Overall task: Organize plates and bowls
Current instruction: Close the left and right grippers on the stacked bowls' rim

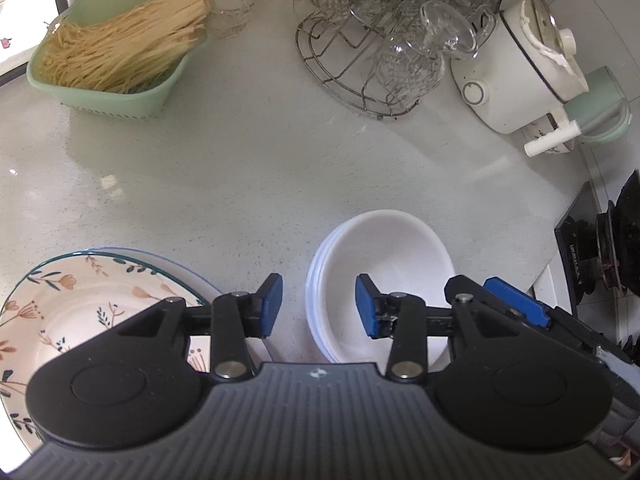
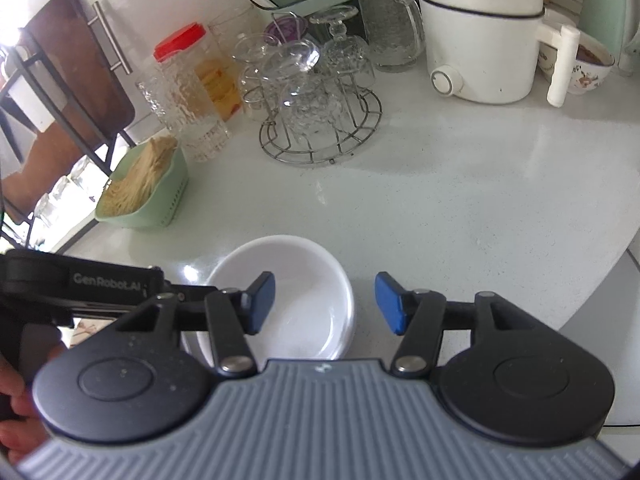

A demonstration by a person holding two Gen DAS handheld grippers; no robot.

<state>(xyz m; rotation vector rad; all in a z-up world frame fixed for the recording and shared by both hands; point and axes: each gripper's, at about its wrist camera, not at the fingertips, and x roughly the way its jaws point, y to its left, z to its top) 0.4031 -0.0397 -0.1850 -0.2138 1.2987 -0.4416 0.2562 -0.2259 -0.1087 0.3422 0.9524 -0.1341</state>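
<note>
White bowls sit nested beside the stacked plates near the counter's front edge (sorting looks finished), and both the left gripper and the right gripper gape empty.

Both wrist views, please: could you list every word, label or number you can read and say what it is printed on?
"GenRobot.AI": white lettering on the black body of the left gripper, seen in the right wrist view.
A small pale logo mark on each gripper's ribbed grey housing: too small to read.
The red-lidded jar shows no readable label.
</note>
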